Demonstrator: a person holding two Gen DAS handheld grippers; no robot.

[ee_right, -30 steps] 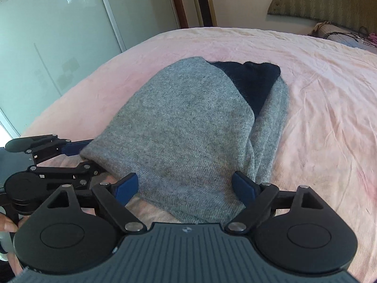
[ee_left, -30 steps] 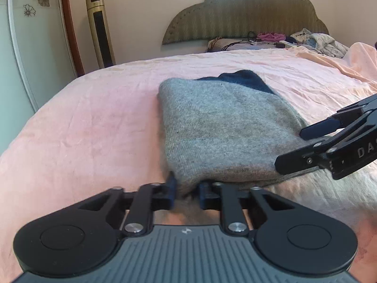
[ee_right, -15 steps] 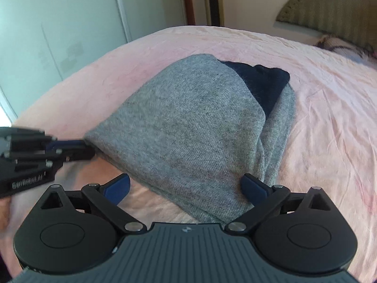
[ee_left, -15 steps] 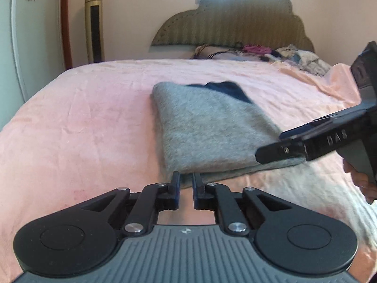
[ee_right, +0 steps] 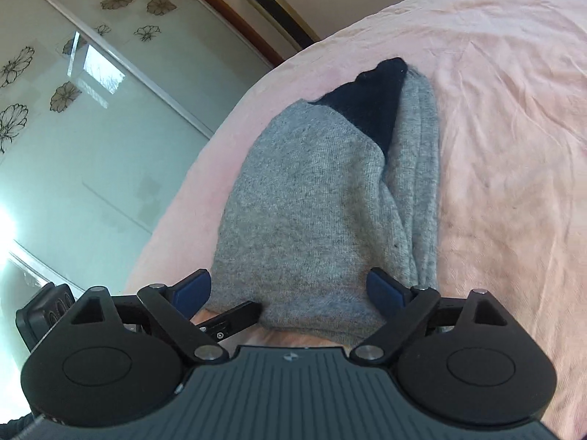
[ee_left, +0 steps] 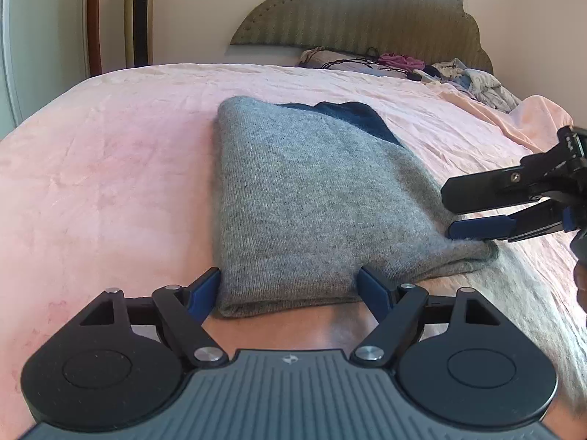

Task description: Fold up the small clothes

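A folded grey knit garment (ee_left: 315, 198) with a dark navy part (ee_left: 348, 113) at its far end lies on the pink bed. It also shows in the right wrist view (ee_right: 312, 220). My left gripper (ee_left: 290, 289) is open, its blue pads on either side of the garment's near edge. My right gripper (ee_right: 293, 293) is open, straddling the garment's near end. In the left wrist view the right gripper (ee_left: 477, 209) sits at the garment's right corner. One left finger (ee_right: 234, 317) shows under the garment's edge.
The pink bedspread (ee_left: 110, 168) covers the bed. A padded headboard (ee_left: 367, 11) stands at the back with loose clothes (ee_left: 473, 80) below it. A gold tower unit (ee_left: 137, 14) stands by the wall. Glass wardrobe doors with flowers (ee_right: 73, 110) are on the left.
My left gripper has opened from shut and now straddles the garment's near edge. My right gripper stayed open and tilted, moving to the garment's right corner.
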